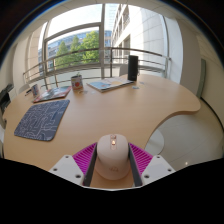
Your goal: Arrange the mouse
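A beige computer mouse (112, 157) with an orange-lit scroll wheel sits between my gripper's (112, 162) two fingers, its nose pointing away from me. Both pink pads (86, 158) press against its sides, so the gripper is shut on it. The mouse hangs over the near edge of the wooden desk (110, 112), where the edge curves inward. A grey patterned mouse mat (42, 118) lies on the desk well ahead and to the left of the fingers.
At the back of the desk lie a flat silver laptop (110, 84), a black upright speaker (133, 68), a small can (76, 82) and a book (50, 94). Windows and a railing stand behind the desk.
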The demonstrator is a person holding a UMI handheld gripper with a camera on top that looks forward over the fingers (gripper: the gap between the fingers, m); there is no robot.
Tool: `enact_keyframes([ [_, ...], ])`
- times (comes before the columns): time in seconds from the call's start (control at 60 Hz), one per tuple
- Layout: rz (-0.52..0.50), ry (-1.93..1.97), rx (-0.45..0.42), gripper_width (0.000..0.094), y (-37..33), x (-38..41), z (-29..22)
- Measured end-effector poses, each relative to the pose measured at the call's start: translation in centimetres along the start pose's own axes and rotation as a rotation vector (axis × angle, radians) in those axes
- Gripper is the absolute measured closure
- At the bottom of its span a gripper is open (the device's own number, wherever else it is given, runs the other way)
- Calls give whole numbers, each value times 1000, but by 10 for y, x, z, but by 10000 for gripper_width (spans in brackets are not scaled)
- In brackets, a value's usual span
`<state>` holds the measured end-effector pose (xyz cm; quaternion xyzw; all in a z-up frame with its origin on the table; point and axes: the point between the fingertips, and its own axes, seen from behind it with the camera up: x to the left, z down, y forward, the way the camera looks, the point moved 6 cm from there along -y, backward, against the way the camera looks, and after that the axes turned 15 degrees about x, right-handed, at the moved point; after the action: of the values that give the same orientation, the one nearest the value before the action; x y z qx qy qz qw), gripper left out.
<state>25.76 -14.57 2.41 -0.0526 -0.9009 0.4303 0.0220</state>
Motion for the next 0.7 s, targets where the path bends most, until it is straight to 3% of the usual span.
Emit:
enact_keyframes([
  [0.017, 0, -4, -1, 403, 1, 0, 0],
  [0.217, 1, -15, -3, 502, 2, -2, 0],
  [0.4, 38, 12, -4, 514, -12, -4, -20],
  [0.617, 121, 50, -205, 516, -79, 12, -138],
  [0.7, 101, 51, -305, 515, -108, 53, -189],
])
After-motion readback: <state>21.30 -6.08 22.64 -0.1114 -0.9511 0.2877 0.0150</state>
